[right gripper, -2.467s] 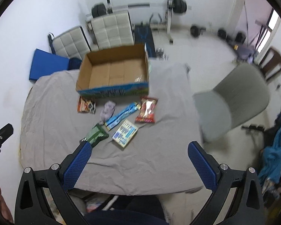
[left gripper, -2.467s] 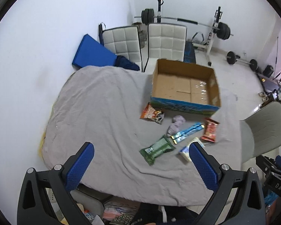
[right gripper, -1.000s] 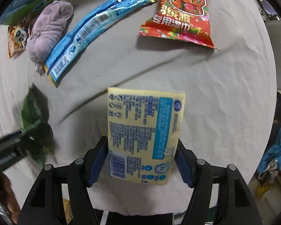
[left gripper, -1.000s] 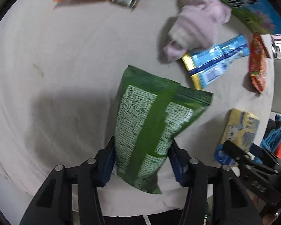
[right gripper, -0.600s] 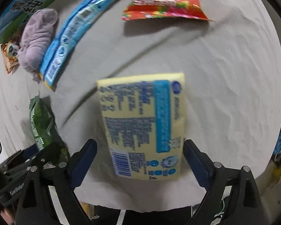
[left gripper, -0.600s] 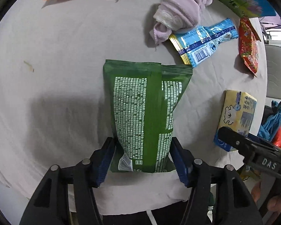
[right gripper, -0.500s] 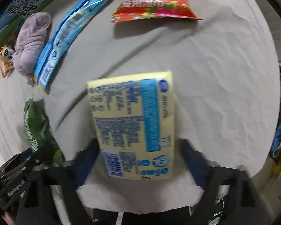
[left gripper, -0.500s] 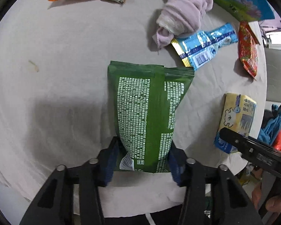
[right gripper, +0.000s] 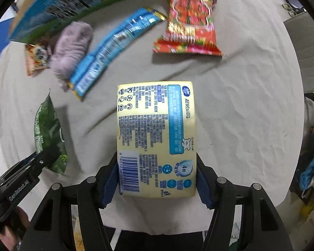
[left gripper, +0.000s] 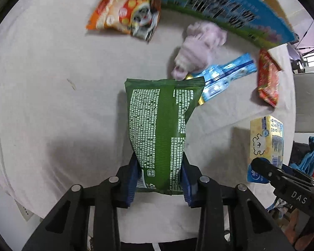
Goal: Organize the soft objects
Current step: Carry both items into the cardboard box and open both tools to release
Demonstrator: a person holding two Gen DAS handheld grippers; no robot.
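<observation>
A: Left view entry. Your left tongs [left gripper: 159, 179] are closed down to the width of the green packet [left gripper: 161, 125], gripping its lower end; the packet stands up off the grey cloth on the tabletop [left gripper: 52, 104]. Beyond it lie the orange snack bag [left gripper: 123, 16], the pink sock bundle [left gripper: 198, 46], the blue sachet strip [left gripper: 226, 75] and the red pouch [left gripper: 268, 79], all near the printed cardboard box [left gripper: 230, 14].

B: Right view entry. Your right tongs [right gripper: 157, 179] are clamped on the yellow tissue pack [right gripper: 157, 133] at its barcode end, the blue pads pressed against both sides. This view shows the pack's printed back and barcode; the left view shows only its side with a cartoon figure, at the frame's right edge.

A: Noted. The right view shows the green packet edge-on at the left, so its text panel is legible only from the left camera. The box interior shows in neither view.
</observation>
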